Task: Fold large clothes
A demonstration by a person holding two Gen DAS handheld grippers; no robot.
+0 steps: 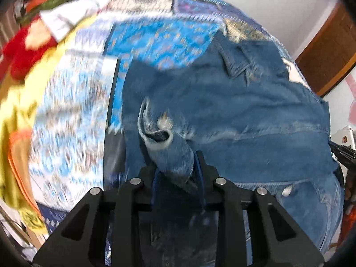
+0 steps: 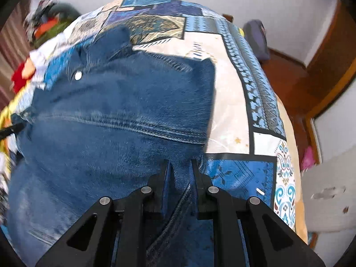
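A blue denim garment (image 1: 233,115) lies spread on a bed with a blue patchwork cover (image 1: 160,35). My left gripper (image 1: 178,166) is shut on a bunched denim cuff with a pale frayed edge (image 1: 155,142) and holds it above the garment. In the right wrist view the same denim garment (image 2: 124,115) covers the left and middle of the bed cover (image 2: 233,102). My right gripper (image 2: 179,173) is shut on a fold of the denim near its right edge. A metal button (image 2: 78,75) shows on the far part.
A pile of clothes lies at the far left: red (image 1: 20,53), white (image 1: 66,20) and yellow (image 1: 20,102) pieces. A wooden bed frame (image 2: 296,82) and a wooden door frame (image 2: 333,51) are on the right. A purple bag (image 2: 255,37) sits beyond the bed.
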